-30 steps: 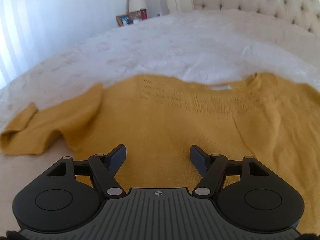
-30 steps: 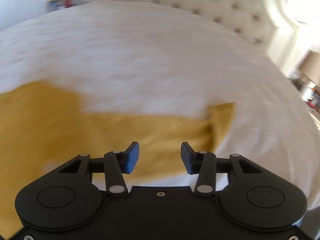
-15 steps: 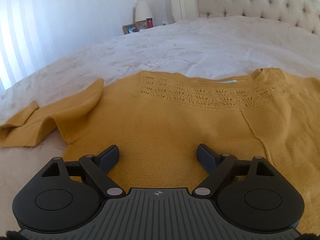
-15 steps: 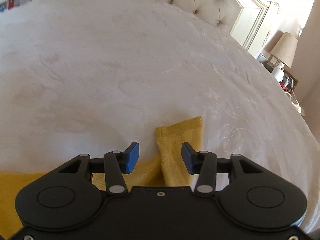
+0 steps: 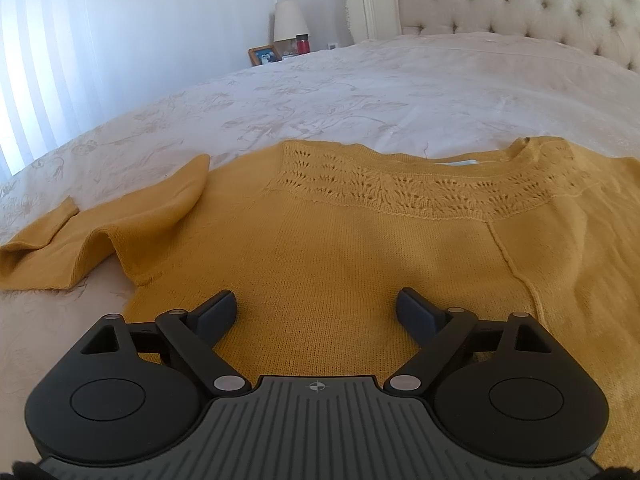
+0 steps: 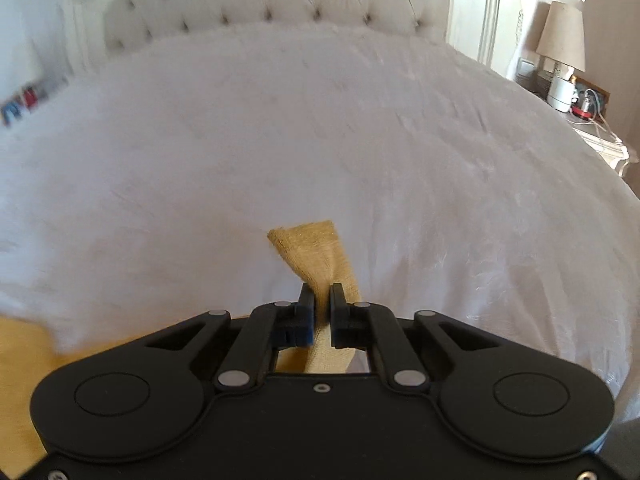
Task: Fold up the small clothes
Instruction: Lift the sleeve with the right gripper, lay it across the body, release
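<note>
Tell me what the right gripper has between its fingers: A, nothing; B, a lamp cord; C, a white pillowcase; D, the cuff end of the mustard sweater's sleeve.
D: the right gripper is shut on the sleeve cuff of the mustard sweater, raised above the bed.

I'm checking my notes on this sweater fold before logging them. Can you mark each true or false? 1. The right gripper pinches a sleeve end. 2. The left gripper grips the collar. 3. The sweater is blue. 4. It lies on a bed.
1. True: the right gripper is shut on the sleeve.
2. False: the left gripper hangs over the body of the sweater, jaws opening, nothing between them.
3. False: it is mustard yellow.
4. True: it lies on the pale bedspread.
</note>
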Motion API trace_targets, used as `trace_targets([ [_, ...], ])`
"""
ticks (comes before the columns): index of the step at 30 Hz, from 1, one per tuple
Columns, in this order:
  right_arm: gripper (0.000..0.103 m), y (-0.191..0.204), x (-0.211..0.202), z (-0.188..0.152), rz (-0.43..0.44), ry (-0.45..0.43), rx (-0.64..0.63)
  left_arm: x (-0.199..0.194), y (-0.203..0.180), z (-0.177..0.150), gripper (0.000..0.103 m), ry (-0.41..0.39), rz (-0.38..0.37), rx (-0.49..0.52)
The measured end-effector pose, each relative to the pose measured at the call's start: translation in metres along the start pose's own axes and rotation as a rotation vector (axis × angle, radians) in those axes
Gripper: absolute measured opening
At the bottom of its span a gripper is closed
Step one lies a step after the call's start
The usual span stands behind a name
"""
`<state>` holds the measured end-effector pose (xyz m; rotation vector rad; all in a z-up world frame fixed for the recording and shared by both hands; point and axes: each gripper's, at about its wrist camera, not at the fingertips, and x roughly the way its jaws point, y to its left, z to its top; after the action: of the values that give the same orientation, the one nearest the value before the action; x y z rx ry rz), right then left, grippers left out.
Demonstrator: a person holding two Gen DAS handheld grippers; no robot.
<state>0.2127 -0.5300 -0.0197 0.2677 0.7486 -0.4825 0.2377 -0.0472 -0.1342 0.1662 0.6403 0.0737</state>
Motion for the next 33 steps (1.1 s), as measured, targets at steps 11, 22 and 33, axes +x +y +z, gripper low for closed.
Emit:
trace_targets([
  [11,0.012,0.076,-0.097,0.030,0.246,-0.061,-0.074,0.002,0.009,0.007,0.088,0.047,-0.056,-0.013],
  [22,0.012,0.239,-0.130,-0.014,0.635,-0.068,-0.204,-0.048,0.074,0.011,0.086,0.104,-0.257,-0.118],
  [33,0.041,0.328,-0.103,-0.140,0.821,0.009,-0.294,-0.053,0.118,-0.002,0.086,0.127,-0.287,-0.172],
])
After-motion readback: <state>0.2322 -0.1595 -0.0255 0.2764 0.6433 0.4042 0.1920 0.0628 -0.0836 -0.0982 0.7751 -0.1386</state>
